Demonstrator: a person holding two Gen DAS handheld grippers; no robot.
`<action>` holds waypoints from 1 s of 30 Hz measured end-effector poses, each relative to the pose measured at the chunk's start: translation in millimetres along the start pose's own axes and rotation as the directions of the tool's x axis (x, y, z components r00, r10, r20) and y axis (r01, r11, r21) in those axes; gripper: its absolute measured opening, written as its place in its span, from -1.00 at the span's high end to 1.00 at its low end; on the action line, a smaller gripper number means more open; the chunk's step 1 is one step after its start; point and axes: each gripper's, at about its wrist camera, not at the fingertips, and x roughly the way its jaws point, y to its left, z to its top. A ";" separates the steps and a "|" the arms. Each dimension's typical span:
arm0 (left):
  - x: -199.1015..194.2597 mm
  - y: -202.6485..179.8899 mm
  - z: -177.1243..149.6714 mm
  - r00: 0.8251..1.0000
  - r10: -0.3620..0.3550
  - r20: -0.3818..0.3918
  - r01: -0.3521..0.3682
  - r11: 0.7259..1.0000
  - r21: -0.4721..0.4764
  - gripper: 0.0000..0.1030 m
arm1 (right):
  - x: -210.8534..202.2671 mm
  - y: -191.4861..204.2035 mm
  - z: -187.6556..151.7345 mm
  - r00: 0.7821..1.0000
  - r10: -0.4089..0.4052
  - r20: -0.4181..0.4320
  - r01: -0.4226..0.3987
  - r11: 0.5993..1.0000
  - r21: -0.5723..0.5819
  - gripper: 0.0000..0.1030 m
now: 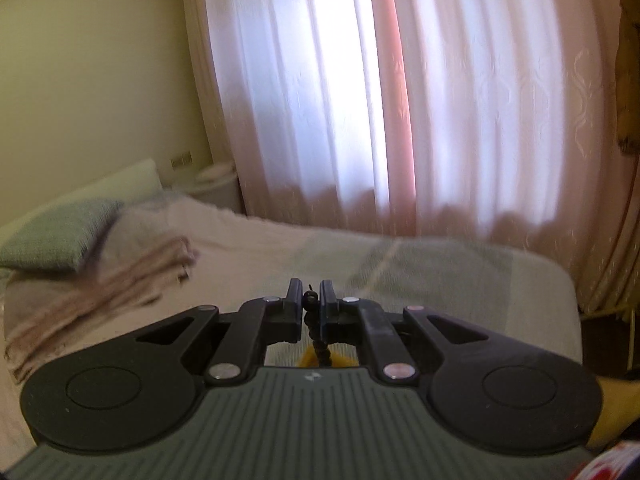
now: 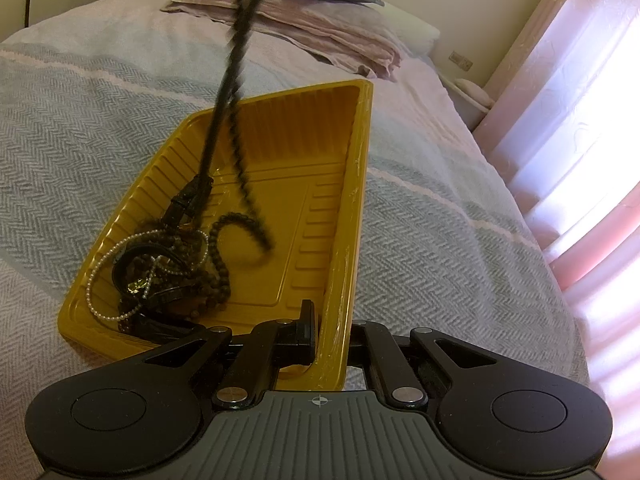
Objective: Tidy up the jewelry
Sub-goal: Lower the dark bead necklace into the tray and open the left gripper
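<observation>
My left gripper (image 1: pixel 310 300), at lower centre of its view, has its fingers pinched narrow on a dark bead necklace (image 1: pixel 316 332), which hangs below toward a sliver of yellow.

In the right wrist view the same strand (image 2: pixel 236 80) drops from the top of frame, blurred, into the yellow plastic tray (image 2: pixel 280 208) at centre, on the grey herringbone bedspread (image 2: pixel 80 120). Its lower end runs into the tangle at lower left of the tray: a pearl strand (image 2: pixel 105 256), brown wooden beads (image 2: pixel 218 256) and dark bands.

My right gripper (image 2: pixel 325 336) clamps the tray's near right wall (image 2: pixel 340 320), one finger inside; the other is hidden behind it.

Risks as I judge them:
- Snagged strands could come up with the necklace.
- A hard pull could tip the light tray.
- Swing could fling beads onto the bed.
</observation>
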 end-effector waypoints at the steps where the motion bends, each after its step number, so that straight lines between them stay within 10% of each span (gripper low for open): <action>1: 5.7 -0.6 -4.9 1.000 -0.002 -0.015 0.002 1.000 0.000 0.86 | 0.1 -0.1 -0.4 1.000 0.001 0.000 -0.001 1.000 0.000 0.91; 30: 74.0 -15.6 -69.4 0.971 -0.066 -0.231 0.062 0.998 -0.024 0.86 | 1.4 -0.7 -0.5 1.000 0.005 -0.002 -0.005 1.000 -0.002 0.91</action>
